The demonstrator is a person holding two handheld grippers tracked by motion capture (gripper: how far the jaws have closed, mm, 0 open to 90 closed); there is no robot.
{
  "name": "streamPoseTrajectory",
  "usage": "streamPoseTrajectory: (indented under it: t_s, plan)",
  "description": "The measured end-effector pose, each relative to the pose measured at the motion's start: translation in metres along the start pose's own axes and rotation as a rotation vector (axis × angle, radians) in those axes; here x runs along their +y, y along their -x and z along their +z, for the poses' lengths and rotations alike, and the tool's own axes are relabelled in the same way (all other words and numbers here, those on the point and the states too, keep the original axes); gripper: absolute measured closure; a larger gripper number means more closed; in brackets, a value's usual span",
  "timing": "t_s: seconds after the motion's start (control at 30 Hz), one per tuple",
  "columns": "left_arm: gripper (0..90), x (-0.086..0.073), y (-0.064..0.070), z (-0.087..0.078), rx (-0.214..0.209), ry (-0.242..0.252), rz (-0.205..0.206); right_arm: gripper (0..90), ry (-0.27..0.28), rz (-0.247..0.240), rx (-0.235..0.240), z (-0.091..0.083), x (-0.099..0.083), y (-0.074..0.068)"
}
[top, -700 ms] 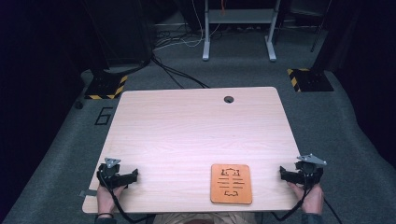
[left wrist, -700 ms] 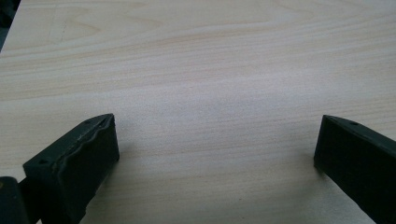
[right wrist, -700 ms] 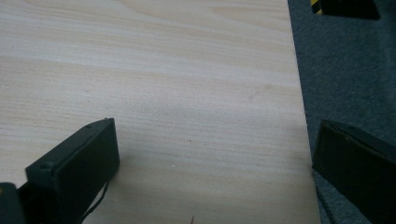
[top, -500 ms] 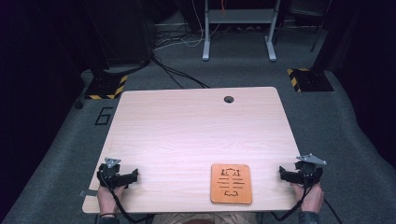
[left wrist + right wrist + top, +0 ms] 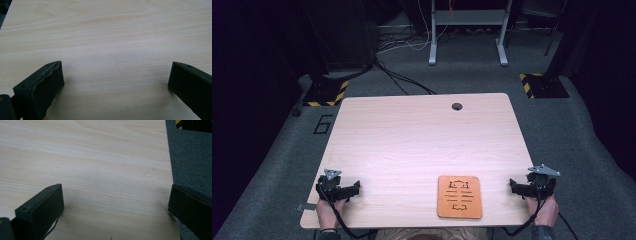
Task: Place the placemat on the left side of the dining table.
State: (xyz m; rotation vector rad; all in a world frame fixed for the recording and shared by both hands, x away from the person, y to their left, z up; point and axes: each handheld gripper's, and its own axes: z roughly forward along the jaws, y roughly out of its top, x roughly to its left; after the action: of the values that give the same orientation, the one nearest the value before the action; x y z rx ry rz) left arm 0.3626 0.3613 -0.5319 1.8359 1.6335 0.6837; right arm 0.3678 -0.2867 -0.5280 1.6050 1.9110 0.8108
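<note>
An orange board (image 5: 459, 196) with dark cut-out marks lies flat near the front edge of the light wooden table (image 5: 422, 140). My left gripper (image 5: 337, 190) rests at the front left corner, held by a hand, well left of the board. In the left gripper view it (image 5: 116, 66) is open, its jaws wide apart over bare wood. At the front right edge, just right of the board, a hand holds my right gripper (image 5: 532, 187). The right gripper view shows it (image 5: 116, 187) open too, with nothing between the jaws.
A round cable hole (image 5: 457, 106) sits near the table's far edge. Grey carpet (image 5: 192, 157) lies past the right edge. Beyond the table stand a metal desk frame (image 5: 467, 30), floor cables (image 5: 402, 80) and black-and-yellow striped plates (image 5: 324, 93).
</note>
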Motion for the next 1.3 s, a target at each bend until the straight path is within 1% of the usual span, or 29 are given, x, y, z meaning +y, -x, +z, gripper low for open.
streamPoseTrajectory:
  t_s: [0.07, 0.17, 0.2, 0.23, 0.3, 0.33, 0.4, 0.5, 0.63, 0.67, 0.7, 0.73, 0.9, 1.17, 1.2, 1.23, 1.3]
  plan:
    - [0.0, 0.0, 0.0, 0.0, 0.0, 0.0, -0.001, 0.0, 0.009, 0.0, 0.014, -0.001, 0.0, 0.001]
    - [0.0, 0.0, 0.0, 0.0, 0.001, 0.0, -0.002, 0.0, 0.047, 0.022, 0.041, -0.006, -0.001, 0.002]
    - [0.0, 0.0, 0.0, 0.0, 0.001, 0.0, -0.002, 0.0, 0.047, 0.022, 0.041, -0.006, -0.001, 0.002]
    - [0.0, 0.0, 0.0, 0.0, 0.001, -0.001, -0.002, 0.0, 0.071, 0.035, 0.05, -0.011, -0.003, 0.0]
    - [0.0, 0.0, 0.0, 0.0, 0.002, -0.001, -0.003, 0.0, 0.067, 0.031, 0.069, -0.012, -0.004, -0.003]
    - [0.0, 0.0, 0.0, 0.0, 0.002, -0.001, -0.003, 0.0, 0.067, 0.031, 0.069, -0.012, -0.004, -0.003]
    - [0.0, 0.0, 0.0, 0.0, 0.002, -0.001, -0.002, 0.0, 0.072, 0.023, 0.096, -0.015, -0.004, -0.01]
    - [0.0, 0.0, 0.0, 0.0, 0.001, -0.001, -0.002, 0.0, 0.071, 0.023, 0.109, -0.018, -0.003, -0.017]
    - [0.0, 0.0, 0.0, 0.0, 0.0, -0.001, -0.002, 0.0, 0.069, 0.01, 0.139, -0.021, -0.001, -0.028]
    - [0.0, 0.0, 0.0, 0.0, 0.0, -0.001, -0.002, 0.0, 0.069, 0.01, 0.139, -0.021, -0.001, -0.028]
    - [0.1, 0.0, 0.0, 0.0, 0.0, -0.001, 0.0, 0.0, 0.063, -0.004, 0.15, -0.022, 0.0, -0.033]
    - [0.1, 0.0, 0.0, 0.0, 0.0, -0.001, 0.0, 0.0, 0.062, -0.01, 0.152, -0.022, 0.0, -0.035]
    - [0.1, 0.0, 0.0, 0.0, 0.0, -0.001, -0.001, 0.0, 0.046, -0.044, 0.19, -0.023, 0.003, -0.049]
    - [0.1, 0.0, 0.0, 0.0, -0.001, -0.001, 0.0, 0.0, 0.025, -0.078, 0.245, -0.018, 0.003, -0.072]
    - [0.2, 0.0, 0.0, 0.0, -0.001, -0.001, 0.0, 0.0, 0.025, -0.078, 0.245, -0.018, 0.003, -0.072]
    - [0.2, 0.0, 0.0, 0.0, -0.001, -0.001, 0.001, 0.0, 0.023, -0.088, 0.257, -0.016, 0.004, -0.077]
    - [0.2, 0.0, 0.0, 0.0, -0.001, -0.001, 0.0, 0.0, 0.016, -0.09, 0.274, -0.014, 0.004, -0.082]
